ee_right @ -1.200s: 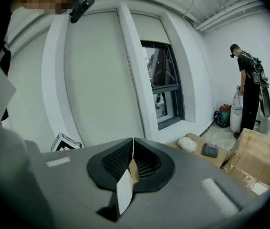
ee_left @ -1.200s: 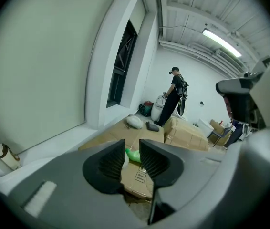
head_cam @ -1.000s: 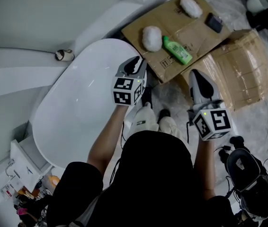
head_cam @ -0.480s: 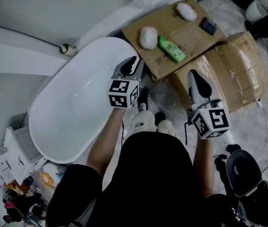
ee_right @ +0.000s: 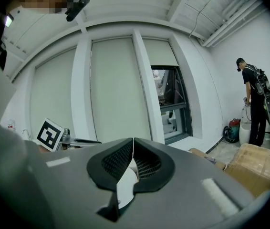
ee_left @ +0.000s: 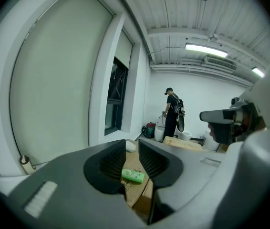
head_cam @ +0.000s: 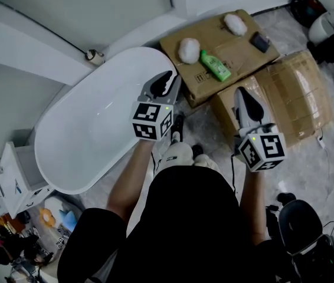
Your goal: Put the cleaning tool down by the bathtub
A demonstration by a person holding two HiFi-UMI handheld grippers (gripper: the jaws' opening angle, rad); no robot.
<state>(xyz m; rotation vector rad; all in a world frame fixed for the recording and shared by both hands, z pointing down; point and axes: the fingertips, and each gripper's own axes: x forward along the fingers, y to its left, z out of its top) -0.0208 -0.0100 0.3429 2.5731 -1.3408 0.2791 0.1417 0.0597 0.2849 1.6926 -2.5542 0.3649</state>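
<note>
Two white fluffy cleaning pads (head_cam: 189, 50) (head_cam: 235, 23) lie on flattened cardboard (head_cam: 214, 34) beside the white bathtub (head_cam: 90, 128), with a green bottle (head_cam: 215, 65) between them. My left gripper (head_cam: 166, 78) hovers over the tub's right rim and points at the cardboard. Its jaws are closing with nothing between them. In the left gripper view the gap at the left gripper (ee_left: 132, 147) frames the green bottle (ee_left: 133, 176). My right gripper (head_cam: 242, 93) is over a cardboard box (head_cam: 291, 93). The right gripper (ee_right: 133, 144) is shut with its tips touching and holds nothing.
A small black object (head_cam: 260, 41) lies on the cardboard's far corner. A round fitting (head_cam: 94, 56) sits on the ledge behind the tub. A dark chair (head_cam: 300, 229) stands at the lower right. A person (ee_left: 173, 113) stands far off by the back wall.
The head view has swung, so the tub and cardboard sit differently in frame. Both grippers keep about the same place relative to the tub rim and the box.
</note>
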